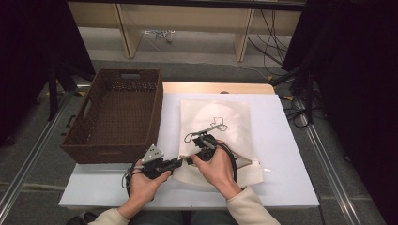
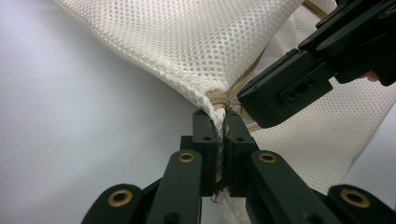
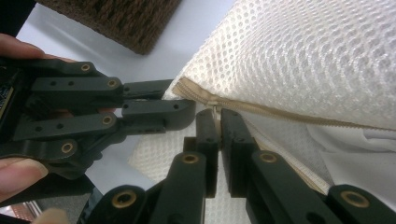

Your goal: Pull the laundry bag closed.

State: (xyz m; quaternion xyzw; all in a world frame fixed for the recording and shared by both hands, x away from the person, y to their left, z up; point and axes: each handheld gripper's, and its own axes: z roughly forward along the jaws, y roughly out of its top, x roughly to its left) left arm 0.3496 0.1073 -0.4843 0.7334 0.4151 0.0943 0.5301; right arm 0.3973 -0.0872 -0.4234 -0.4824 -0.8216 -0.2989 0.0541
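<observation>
A white mesh laundry bag point(image 1: 220, 122) lies flat on the white table point(image 1: 281, 140), with a beige zipper point(image 3: 280, 112) along its near edge. My left gripper point(image 2: 221, 116) is shut on the bag's near-left corner, right at the zipper's end point(image 2: 215, 97). My right gripper point(image 3: 217, 116) is shut on the small zipper pull point(image 3: 214, 105) just beside that corner. In the high view the left gripper point(image 1: 179, 161) and the right gripper point(image 1: 190, 159) meet tip to tip at the corner. White cloth point(image 3: 355, 154) shows inside the bag.
A dark brown woven basket point(image 1: 117, 112) stands on the table's left side, close to the bag. A wooden shelf frame point(image 1: 187, 28) and cables lie on the floor beyond the table. Bare table surface stretches right of the bag.
</observation>
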